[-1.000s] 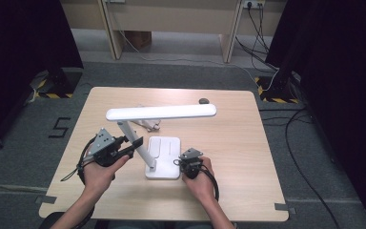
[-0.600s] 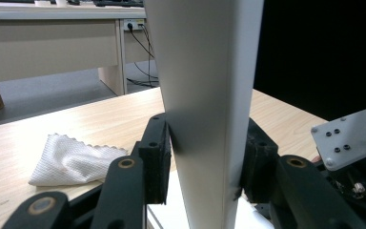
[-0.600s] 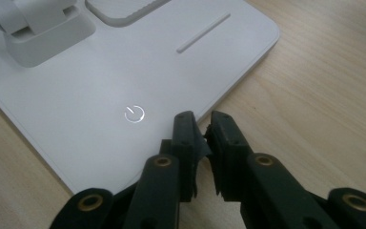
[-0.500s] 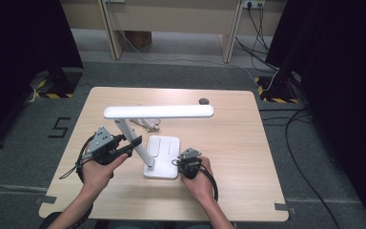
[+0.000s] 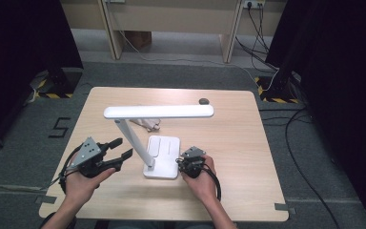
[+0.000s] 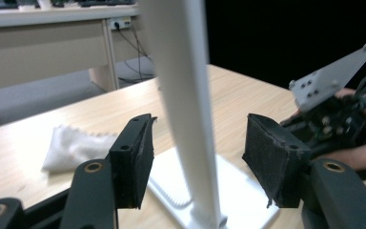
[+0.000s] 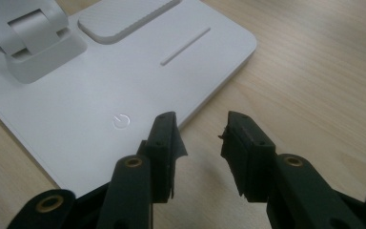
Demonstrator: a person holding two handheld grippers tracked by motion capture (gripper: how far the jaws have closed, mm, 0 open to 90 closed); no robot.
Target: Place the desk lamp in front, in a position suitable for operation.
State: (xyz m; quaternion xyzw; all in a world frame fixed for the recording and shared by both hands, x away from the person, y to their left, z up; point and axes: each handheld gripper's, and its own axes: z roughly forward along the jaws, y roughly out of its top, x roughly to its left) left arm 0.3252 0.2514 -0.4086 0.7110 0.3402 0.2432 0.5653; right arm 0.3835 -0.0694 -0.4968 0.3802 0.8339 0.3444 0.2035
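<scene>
A white desk lamp stands mid-table with its flat base [image 5: 164, 148], slanted arm [image 5: 132, 138] and long level head [image 5: 158, 111]. My left gripper [image 5: 122, 148] is open just left of the arm, and its jaws have just been opening. Seen along those jaws, the lamp arm [image 6: 186, 119] rises in the gap without touching either pad [image 6: 134, 157]. My right gripper [image 5: 183, 163] sits at the base's front right edge. Its jaws have also just been opening and have nothing between them. They point [image 7: 198, 138] over the base's edge, close to the power symbol [image 7: 120, 120].
A crumpled white cloth [image 5: 145, 124] lies behind the lamp arm, also seen as cloth [image 6: 78, 145]. A small dark object [image 5: 203, 101] rests near the table's far edge. The wooden table [image 5: 248, 157] is bare to the right. Cables trail on the floor beyond.
My left gripper has drawn back to the left, away from the lamp arm, with its jaws wider apart. The right gripper stayed in place and its jaws spread.
</scene>
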